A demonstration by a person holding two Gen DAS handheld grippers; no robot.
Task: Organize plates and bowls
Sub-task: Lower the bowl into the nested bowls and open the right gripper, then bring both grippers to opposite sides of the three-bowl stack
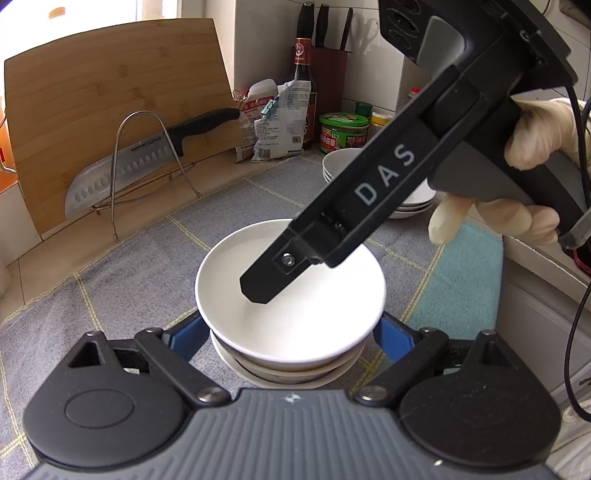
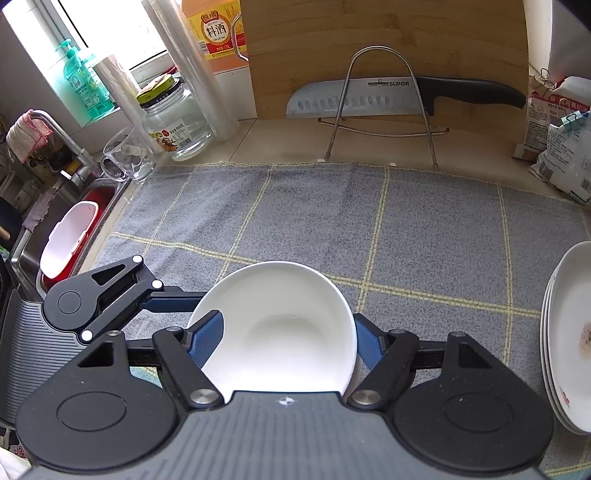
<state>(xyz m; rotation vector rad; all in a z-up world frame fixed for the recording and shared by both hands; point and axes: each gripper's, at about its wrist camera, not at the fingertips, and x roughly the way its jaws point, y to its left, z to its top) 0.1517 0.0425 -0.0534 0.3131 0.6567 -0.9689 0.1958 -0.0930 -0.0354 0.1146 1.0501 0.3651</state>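
Looking first at the worktop, we see a grey checked cloth over most of it. A bamboo board leans at 12 o'clock in the right wrist view.

Next in size is a pile of plates at 3 to 4 o'clock in that view, well apart from the bowls. The bowl stack sits on the cloth at 6 o'clock in both views, with the top bowl upright on it.

The relation that matters is the top bowl against the right gripper, which a gloved hand holds. Seen from its own camera, the gripper has one finger lying over the bowl's 9 o'clock rim and the other just outside the 3 o'clock rim, with a thin gap showing. We therefore judge it released and the bowl resting on the stack. The left gripper flanks the stack at 9 and 3 o'clock, under the top bowl's rim. We cannot tell whether its pads press. Both grippers are right at the stack, and the right one is nearer the plates.

The knife in its wire stand reads "SUPOR". The right gripper's body reads "DAS". A bottle at 11 o'clock reads "料酒".
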